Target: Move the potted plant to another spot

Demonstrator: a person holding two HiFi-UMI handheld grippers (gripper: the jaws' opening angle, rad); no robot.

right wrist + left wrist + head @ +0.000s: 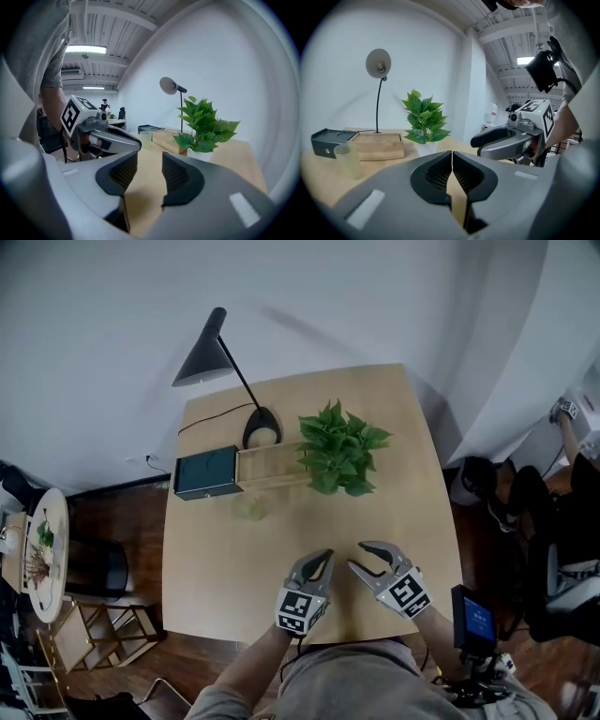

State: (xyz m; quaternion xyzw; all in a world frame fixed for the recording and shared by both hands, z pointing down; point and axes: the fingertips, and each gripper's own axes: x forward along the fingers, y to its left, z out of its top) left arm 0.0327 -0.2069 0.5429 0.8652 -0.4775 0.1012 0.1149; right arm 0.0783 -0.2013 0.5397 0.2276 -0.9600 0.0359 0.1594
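Observation:
The potted plant [340, 448], leafy green in a small white pot, stands on the far right part of the light wooden table [211, 568]. It also shows in the left gripper view [423, 123] and the right gripper view [205, 124]. Both grippers hover side by side over the table's near edge, well short of the plant. My left gripper [325, 555] [452, 154] has its jaws pressed together with nothing between them. My right gripper [357, 555] [150, 157] has its jaws partly apart and empty.
A long wooden box [272, 468] lies left of the plant, with a dark teal box [206, 472] at its end. A black desk lamp [220, 357] stands behind them, and a translucent cup [249, 507] in front. A round side table [47, 554] stands at far left.

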